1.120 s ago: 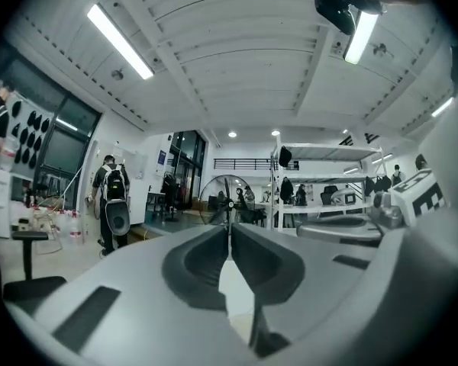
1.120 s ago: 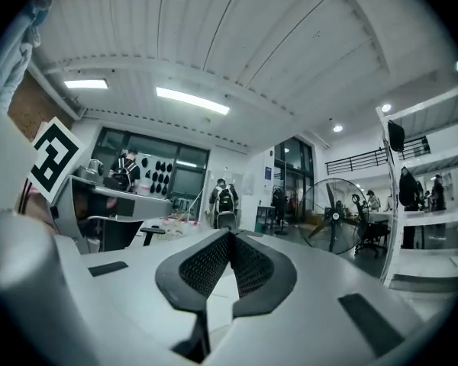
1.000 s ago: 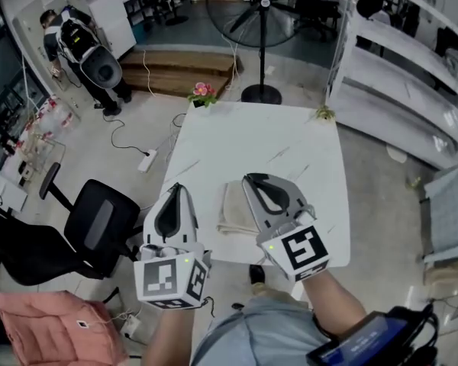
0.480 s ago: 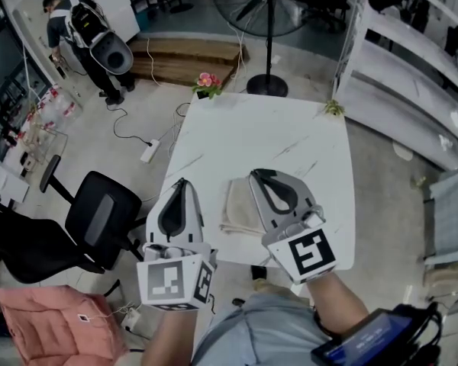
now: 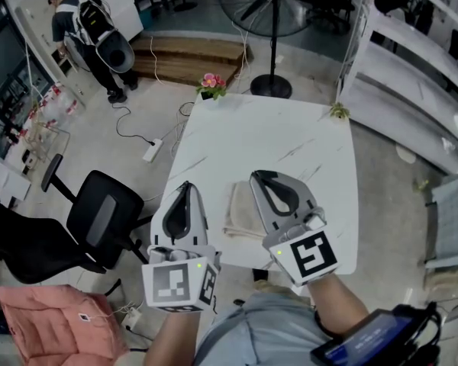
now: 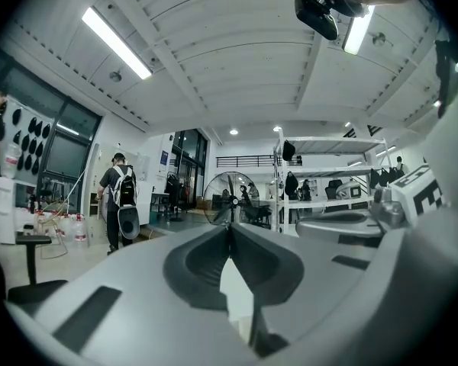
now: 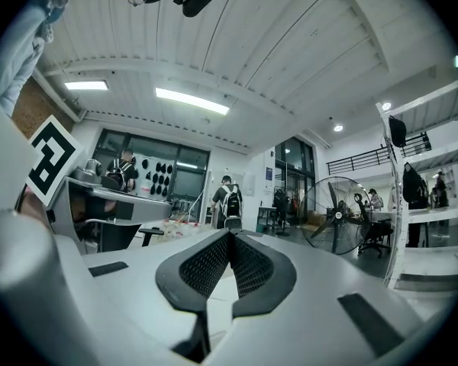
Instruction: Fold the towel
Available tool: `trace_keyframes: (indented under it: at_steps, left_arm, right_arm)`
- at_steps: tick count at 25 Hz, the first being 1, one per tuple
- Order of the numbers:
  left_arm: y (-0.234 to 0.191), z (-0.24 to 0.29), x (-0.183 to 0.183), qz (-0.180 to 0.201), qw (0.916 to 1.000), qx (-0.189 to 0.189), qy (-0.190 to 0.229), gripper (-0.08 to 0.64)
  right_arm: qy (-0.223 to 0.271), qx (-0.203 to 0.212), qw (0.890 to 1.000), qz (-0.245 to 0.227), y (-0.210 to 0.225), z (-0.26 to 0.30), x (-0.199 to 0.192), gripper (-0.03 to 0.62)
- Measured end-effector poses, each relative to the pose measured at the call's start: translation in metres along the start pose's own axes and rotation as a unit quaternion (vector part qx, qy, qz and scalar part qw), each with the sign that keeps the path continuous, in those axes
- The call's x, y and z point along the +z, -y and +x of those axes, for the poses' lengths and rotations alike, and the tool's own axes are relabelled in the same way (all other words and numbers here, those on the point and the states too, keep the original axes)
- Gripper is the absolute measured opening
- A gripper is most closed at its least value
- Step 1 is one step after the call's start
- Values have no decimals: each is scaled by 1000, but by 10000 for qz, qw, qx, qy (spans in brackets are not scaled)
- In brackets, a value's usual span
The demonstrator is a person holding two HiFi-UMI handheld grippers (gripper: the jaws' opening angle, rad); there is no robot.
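- The white marble-look table fills the middle of the head view, with its near edge just in front of you.
- Grey shelving runs along the right side of the room.
- A large pedestal fan stands on the floor beyond the table's far edge. It also shows straight ahead in the left gripper view, past the jaw tips.
- A black office chair sits on the floor left of the table, near your left arm.
- Your left gripper is held over the table's near-left edge. Its jaws are pressed together with nothing between them, and the tips meet in a single seam in the left gripper view.
- Your right gripper is over the near part of the table, right of the left one. Its ribbed pads are fully together, and it grips nothing.
- The towel, beige and folded into a small rectangle, lies flat on the table near the near edge. It lies between your two grippers, just right of the left one. Its right side is hidden under the right gripper's body. Neither gripper has hold of it.
- A small pot of pink flowers sits at the table's far-left corner.
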State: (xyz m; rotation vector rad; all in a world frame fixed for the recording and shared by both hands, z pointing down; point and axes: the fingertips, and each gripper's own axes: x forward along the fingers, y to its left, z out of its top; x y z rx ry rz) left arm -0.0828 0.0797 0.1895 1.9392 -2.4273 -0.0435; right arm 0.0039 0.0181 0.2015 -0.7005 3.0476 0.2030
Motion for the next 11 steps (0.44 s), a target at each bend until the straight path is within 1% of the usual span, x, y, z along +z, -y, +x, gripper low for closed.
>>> trace_keyframes:
  at_steps: [11]
  left_arm:
    - [0,-1,-6,88,9999,59,-31,9]
  right_arm:
    - [58,-9,10000,3,0,2,3,12]
